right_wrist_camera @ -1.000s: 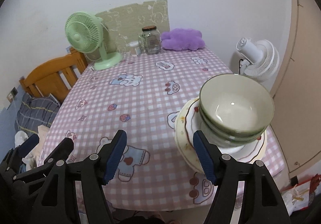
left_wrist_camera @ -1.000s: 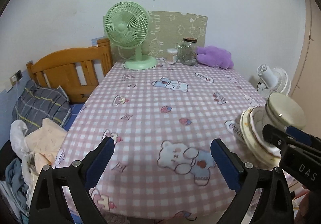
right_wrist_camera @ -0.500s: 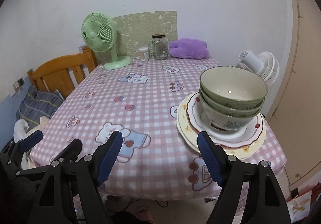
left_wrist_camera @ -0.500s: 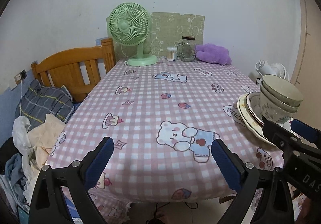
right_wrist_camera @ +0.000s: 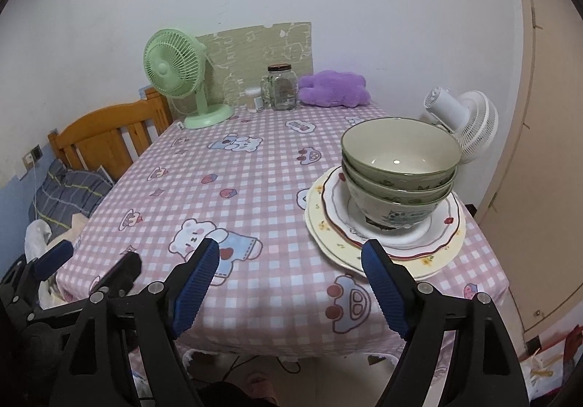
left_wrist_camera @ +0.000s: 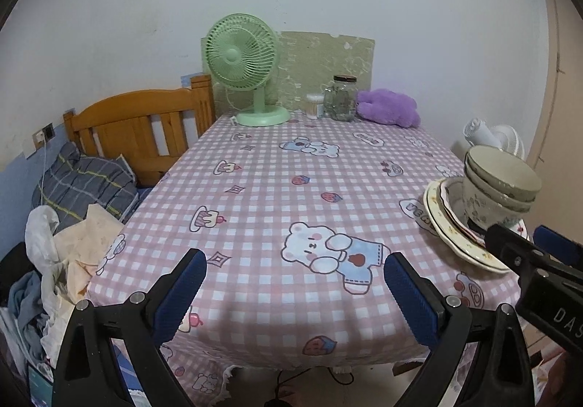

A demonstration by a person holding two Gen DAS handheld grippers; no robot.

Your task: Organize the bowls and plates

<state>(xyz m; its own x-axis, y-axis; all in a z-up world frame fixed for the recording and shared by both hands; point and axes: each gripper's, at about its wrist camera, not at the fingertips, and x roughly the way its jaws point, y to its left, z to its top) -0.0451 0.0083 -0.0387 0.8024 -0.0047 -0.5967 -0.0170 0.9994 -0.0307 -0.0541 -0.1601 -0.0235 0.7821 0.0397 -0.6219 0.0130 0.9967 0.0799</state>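
Three nested green bowls [right_wrist_camera: 399,166] stand on a stack of floral plates [right_wrist_camera: 442,237] at the right front of the table [right_wrist_camera: 255,188], which has a pink checked cloth. The stack also shows in the left wrist view: bowls [left_wrist_camera: 499,184], plates [left_wrist_camera: 455,239]. My right gripper [right_wrist_camera: 291,261] is open and empty, off the table's front edge, just left of and in front of the plates. My left gripper [left_wrist_camera: 295,276] is open and empty over the front edge, left of the stack. The right gripper's body [left_wrist_camera: 535,268] shows at the left view's right edge.
A green fan [left_wrist_camera: 242,57], a glass jar [left_wrist_camera: 340,97], a small container [left_wrist_camera: 314,104] and a purple plush [left_wrist_camera: 388,106] stand at the table's far end. A white fan [right_wrist_camera: 470,122] is to the right. A wooden bed frame [left_wrist_camera: 142,122] with clothes [left_wrist_camera: 76,235] lies to the left.
Both grippers have pulled back and down from the table, so more of its front edge shows. The bowls and plates have not moved. Both grippers stay open.
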